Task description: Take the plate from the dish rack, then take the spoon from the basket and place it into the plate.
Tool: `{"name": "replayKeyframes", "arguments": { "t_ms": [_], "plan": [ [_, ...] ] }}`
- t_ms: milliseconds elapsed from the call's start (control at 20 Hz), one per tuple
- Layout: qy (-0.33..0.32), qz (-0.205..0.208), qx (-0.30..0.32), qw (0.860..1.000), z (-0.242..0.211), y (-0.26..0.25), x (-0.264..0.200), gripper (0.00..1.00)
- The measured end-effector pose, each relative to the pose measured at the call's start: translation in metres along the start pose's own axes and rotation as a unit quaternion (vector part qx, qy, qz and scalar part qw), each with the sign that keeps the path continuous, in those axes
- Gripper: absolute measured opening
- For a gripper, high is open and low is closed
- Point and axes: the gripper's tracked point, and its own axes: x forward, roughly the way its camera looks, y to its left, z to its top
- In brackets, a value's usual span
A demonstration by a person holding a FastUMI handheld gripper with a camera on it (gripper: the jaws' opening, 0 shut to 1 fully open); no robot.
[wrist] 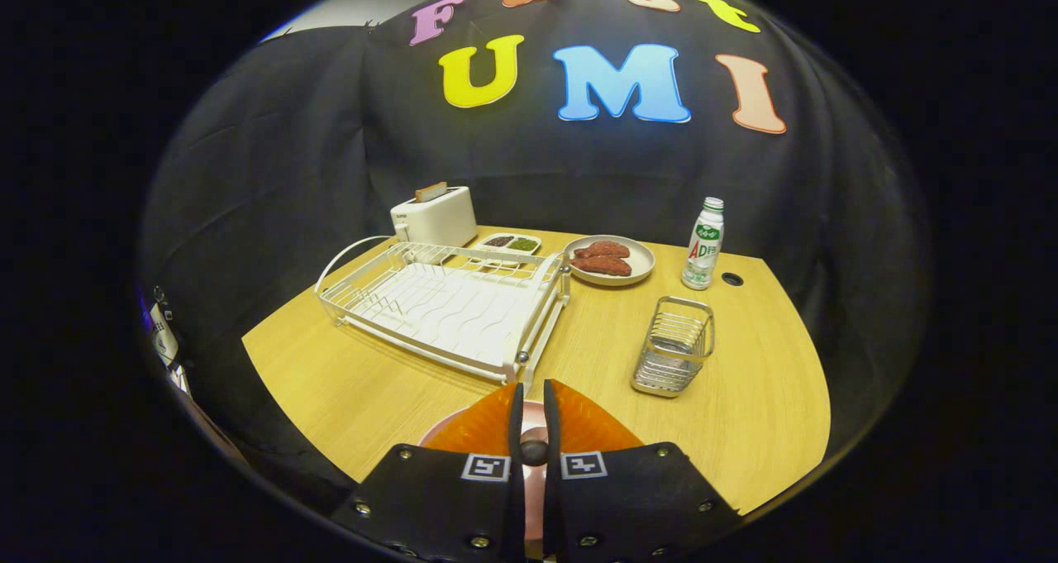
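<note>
- Wooden table (744, 414) fills my view.
- White rack (446, 311) sits beyond my fingers, with no dishes in it.
- Pink plate (450, 431) lies under my gripper (533, 398).
- Wire basket (674, 345) stands right of the rack.
- My fingers are nearly closed on a dark spoon end (534, 450).

Count of items we see on the tabletop (744, 398).
We count one dish rack (446, 307), one wire basket (674, 345), one toaster (434, 216), one bottle (703, 243), one two-part dish (508, 245), one plate (610, 260) bearing two reddish pieces, one pink plate (450, 431), and one tool (534, 402), fingers nearly together.
</note>
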Motion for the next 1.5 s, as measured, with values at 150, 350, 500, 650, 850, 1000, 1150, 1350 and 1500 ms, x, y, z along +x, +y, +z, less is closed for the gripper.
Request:
{"name": "replayKeyframes", "arguments": {
  "t_ms": [150,350,500,650,850,1000,1150,1350,1500],
  "plan": [
    [0.013,0.014,-0.003,1.0,-0.006,0.012,0.012,0.08],
    [0.01,0.031,0.0,0.999,0.0,0.024,0.015,0.08],
    [0.012,0.047,-0.003,0.999,-0.002,0.033,0.014,0.08],
    [0.015,0.048,-0.003,0.999,-0.007,0.031,0.015,0.08],
    [0.028,0.036,-0.005,0.999,-0.015,0.022,0.016,0.14],
    [0.039,0.023,-0.018,0.999,-0.025,0.014,0.011,0.19],
    [0.017,0.003,-0.014,1.0,-0.011,0.001,0.006,0.22],
    [-0.031,-0.024,-0.019,0.999,0.022,-0.021,-0.01,0.22],
    [-0.069,-0.051,-0.015,0.996,0.048,-0.04,-0.022,0.22]
  ]
}}
